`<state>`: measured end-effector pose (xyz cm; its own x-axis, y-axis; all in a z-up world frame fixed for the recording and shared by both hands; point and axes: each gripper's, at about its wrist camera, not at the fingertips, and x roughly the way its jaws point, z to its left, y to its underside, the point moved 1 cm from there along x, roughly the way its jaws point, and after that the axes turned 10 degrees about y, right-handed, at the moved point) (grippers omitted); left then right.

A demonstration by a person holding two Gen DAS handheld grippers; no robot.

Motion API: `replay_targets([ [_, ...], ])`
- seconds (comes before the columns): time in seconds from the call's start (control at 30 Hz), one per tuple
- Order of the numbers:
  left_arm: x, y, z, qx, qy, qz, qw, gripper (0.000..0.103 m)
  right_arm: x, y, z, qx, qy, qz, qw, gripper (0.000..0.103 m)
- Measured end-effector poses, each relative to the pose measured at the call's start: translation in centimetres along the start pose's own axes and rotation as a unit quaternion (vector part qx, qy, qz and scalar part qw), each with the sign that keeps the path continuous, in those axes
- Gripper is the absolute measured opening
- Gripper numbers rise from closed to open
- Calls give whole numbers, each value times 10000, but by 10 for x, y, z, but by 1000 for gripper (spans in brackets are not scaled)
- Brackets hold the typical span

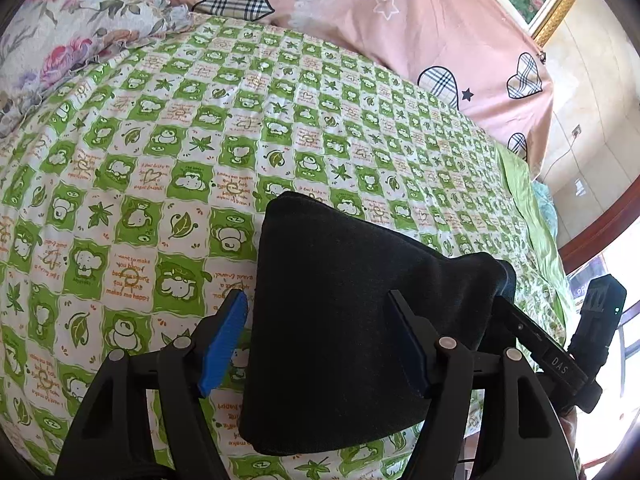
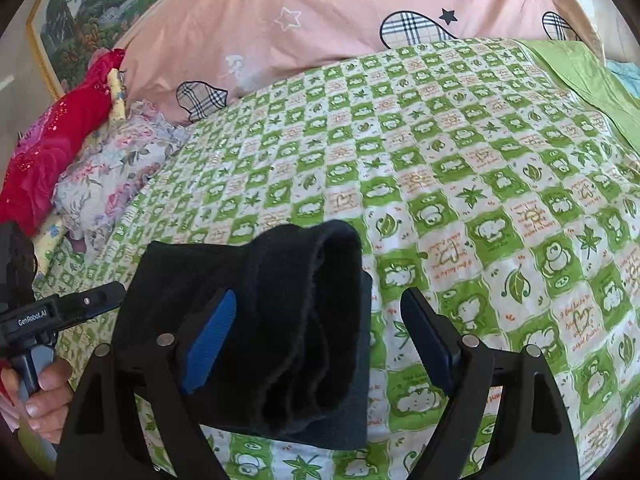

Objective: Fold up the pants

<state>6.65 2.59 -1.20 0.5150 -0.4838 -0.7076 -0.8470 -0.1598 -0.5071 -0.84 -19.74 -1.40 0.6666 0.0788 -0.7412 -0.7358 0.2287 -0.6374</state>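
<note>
Left wrist view: the left gripper (image 1: 320,340), black with ribbed blue pads, stands wide over the folded black fleece pants (image 1: 360,320), a soft thick bundle at lower centre on the green-and-white checked cotton bedsheet (image 1: 160,140). Neither pad presses the cloth.

Right wrist view: the right gripper (image 2: 320,332) also stands wide, empty. Only here the pants' rolled, fuzzy end shows, and a hand (image 2: 40,392) at lower left.

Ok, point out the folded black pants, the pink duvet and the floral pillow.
folded black pants (image 1: 352,320), left wrist view, middle of the top layer.
pink duvet (image 2: 320,32), right wrist view, plain fabric near the white star.
floral pillow (image 2: 116,168), right wrist view, centre of its flowered face.
</note>
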Motion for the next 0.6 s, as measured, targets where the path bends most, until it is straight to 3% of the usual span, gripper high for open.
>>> replay_targets([
  [0.3,15,2,4,17,-133,149,9998,71,12,17,-18,28,397,319,9987,84],
  [0.6,35,4,11,71,-337,259,9991,77,13,23,-27,-22,370,403,9985,84],
])
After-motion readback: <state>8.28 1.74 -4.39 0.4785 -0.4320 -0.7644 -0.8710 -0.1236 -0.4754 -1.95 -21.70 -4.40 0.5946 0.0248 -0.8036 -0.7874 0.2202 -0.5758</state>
